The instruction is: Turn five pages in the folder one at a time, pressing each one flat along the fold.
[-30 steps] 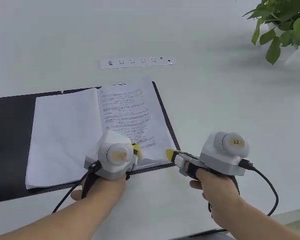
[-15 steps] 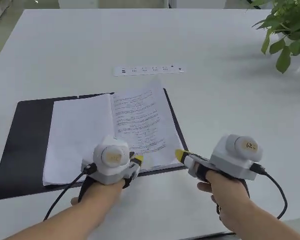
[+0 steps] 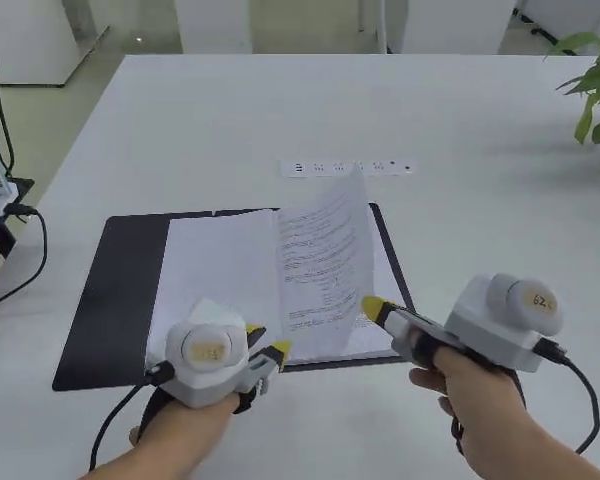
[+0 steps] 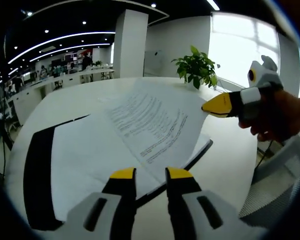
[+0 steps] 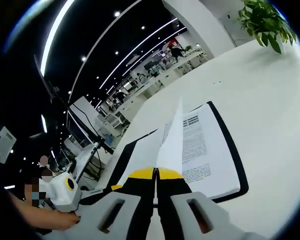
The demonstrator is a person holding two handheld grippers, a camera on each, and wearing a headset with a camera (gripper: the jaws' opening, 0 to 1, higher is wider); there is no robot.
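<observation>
Right tongs [image 3: 373, 306] pinch the outer edge of a printed page [image 3: 325, 265], holding it raised above the open black folder [image 3: 110, 300] on the white surface [image 3: 280, 110]. Left tongs [image 3: 268, 340] hover slightly parted, gripping nothing, at the folder's near edge.

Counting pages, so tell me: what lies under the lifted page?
Under the lifted page, held by the right tongs, another printed page lies flat in the black folder. Whatever is beneath that one is covered.
</observation>
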